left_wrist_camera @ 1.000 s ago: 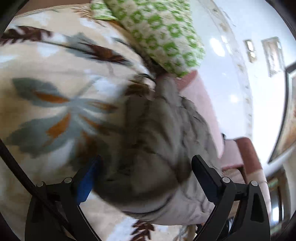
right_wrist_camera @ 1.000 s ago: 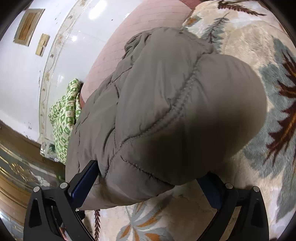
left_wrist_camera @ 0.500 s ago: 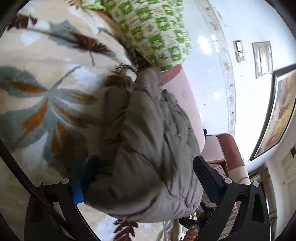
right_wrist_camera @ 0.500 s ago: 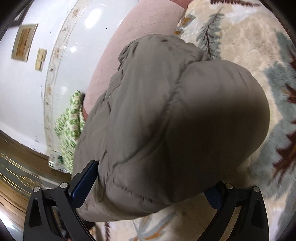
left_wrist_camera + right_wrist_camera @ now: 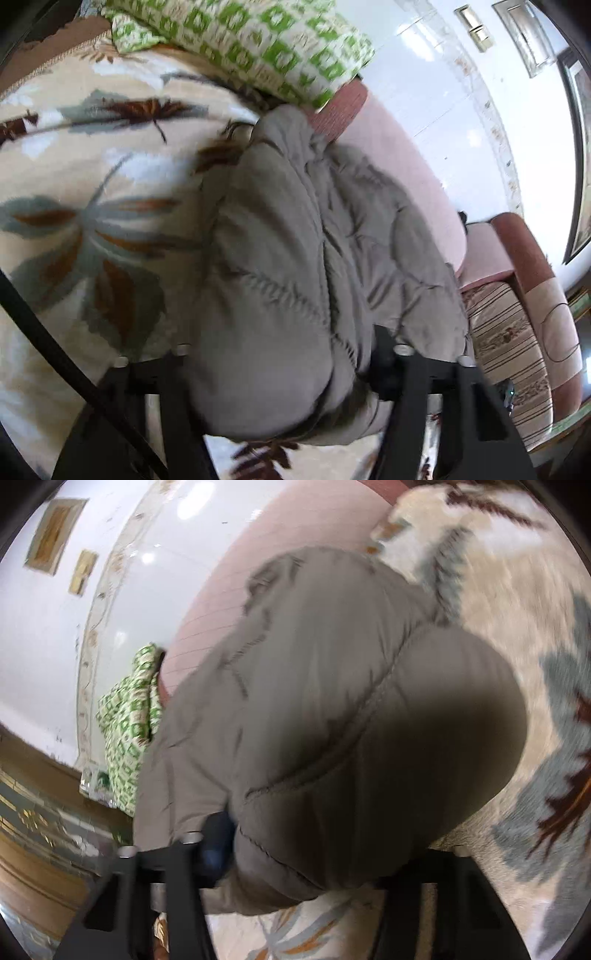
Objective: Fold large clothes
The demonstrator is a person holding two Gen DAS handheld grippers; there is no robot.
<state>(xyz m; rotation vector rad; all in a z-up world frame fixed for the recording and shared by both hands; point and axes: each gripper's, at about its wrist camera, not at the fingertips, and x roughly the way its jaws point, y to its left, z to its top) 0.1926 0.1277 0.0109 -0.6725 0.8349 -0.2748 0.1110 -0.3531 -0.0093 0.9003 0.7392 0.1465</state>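
Observation:
A grey quilted puffer jacket [image 5: 295,258] lies bunched on a cream blanket with a leaf pattern [image 5: 92,206]. My left gripper [image 5: 280,365] is shut on a thick fold of the jacket; the padding bulges between and over its fingers. In the right wrist view the same jacket [image 5: 332,709] fills the middle. My right gripper [image 5: 314,853] is shut on another thick fold of it, with most of both fingers hidden under the fabric.
A green and white patterned pillow [image 5: 258,44] lies at the far end of the blanket, also in the right wrist view [image 5: 129,723]. A pink sofa back [image 5: 406,177] runs along a white wall. A striped armchair [image 5: 517,350] stands beside it.
Both grippers were wide open around the jacket and have closed in on its folds. The jacket now bulges more between the fingers.

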